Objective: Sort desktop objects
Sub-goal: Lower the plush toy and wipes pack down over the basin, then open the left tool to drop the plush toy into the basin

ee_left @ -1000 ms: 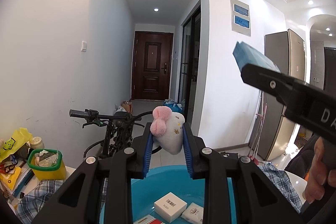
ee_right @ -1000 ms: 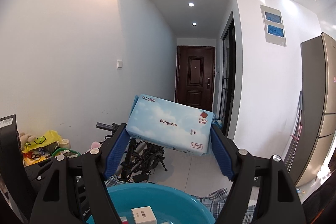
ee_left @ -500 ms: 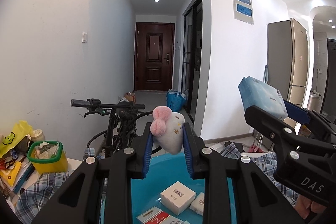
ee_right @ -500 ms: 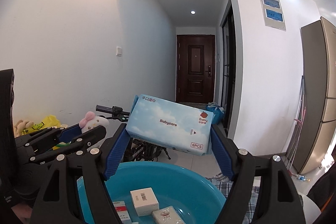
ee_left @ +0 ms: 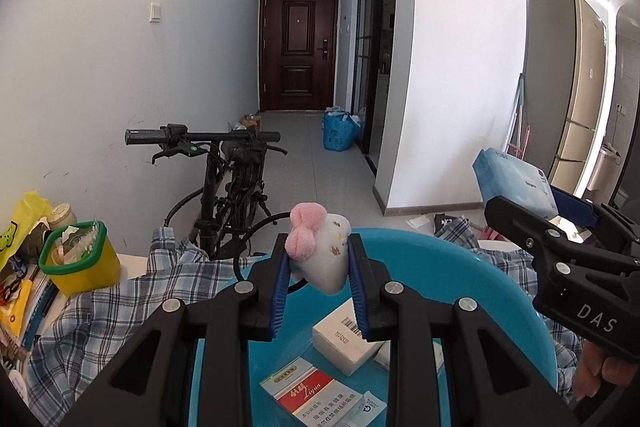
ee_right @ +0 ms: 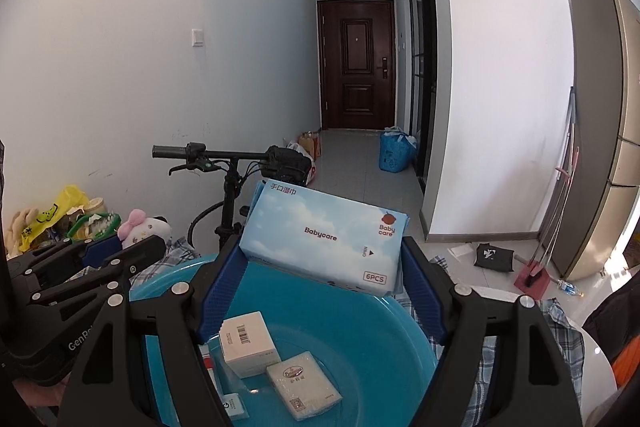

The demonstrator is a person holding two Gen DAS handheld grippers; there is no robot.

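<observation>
The left tool [ee_left: 318,269] is clamped on a white plush toy with a pink bow [ee_left: 320,255]; the right tool [ee_right: 324,291] is clamped on a Babycare wet-wipe pack [ee_right: 326,237]. Both items hang above the blue basin [ee_right: 360,331] below the tools. Step in hand: deposit. Next move: lower each item, then part the jaws.

White desk [ee_left: 132,261], mostly covered by a rumpled blue-and-white checked cloth [ee_left: 104,311]. On the cloth, a round blue basin [ee_right: 360,323]. At the left end, directly on the desk, a yellow tub with a green rim [ee_left: 80,259], touching the cloth's edge; beside it a yellow plastic bag [ee_left: 24,219], a lidded jar [ee_left: 62,215] and a stack of books [ee_left: 28,307]. At the right end, bare white desktop with a curved edge.
</observation>
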